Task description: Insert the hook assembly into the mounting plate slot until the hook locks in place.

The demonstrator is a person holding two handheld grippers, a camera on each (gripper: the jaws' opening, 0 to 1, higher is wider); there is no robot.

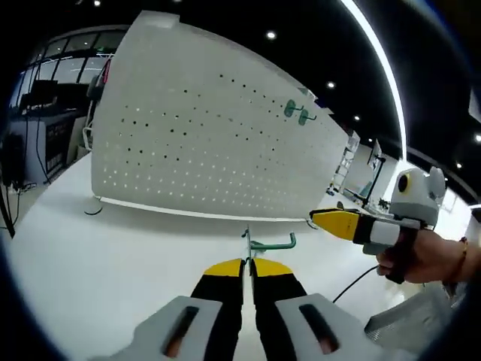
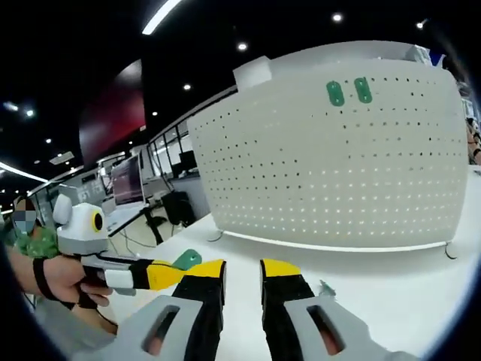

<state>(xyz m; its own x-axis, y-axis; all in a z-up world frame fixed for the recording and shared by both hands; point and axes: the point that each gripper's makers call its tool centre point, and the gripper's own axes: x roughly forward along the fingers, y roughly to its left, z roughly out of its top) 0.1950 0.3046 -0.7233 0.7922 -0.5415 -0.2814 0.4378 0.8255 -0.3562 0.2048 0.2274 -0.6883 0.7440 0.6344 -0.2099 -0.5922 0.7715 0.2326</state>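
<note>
In the left gripper view, the left gripper (image 1: pixel 247 265) had its yellow-tipped jaws pressed nearly together on the thin stem of a green hook (image 1: pixel 269 244), which stuck up just past the jaw tips with its arm reaching off to the right. Beyond the jaws, well apart from the hook, a white pegboard (image 1: pixel 188 143) stood upright on the white table (image 1: pixel 90 256), carrying two green hooks already mounted (image 1: pixel 297 112) near its upper right. To the right of the jaws, the right gripper (image 1: pixel 331 219) came in, held by a hand (image 1: pixel 421 259). In the right gripper view, the right gripper's jaws stood apart with nothing between them; the left gripper entered just left of them, the green hook's end at its tip beside the left jaw.
</note>
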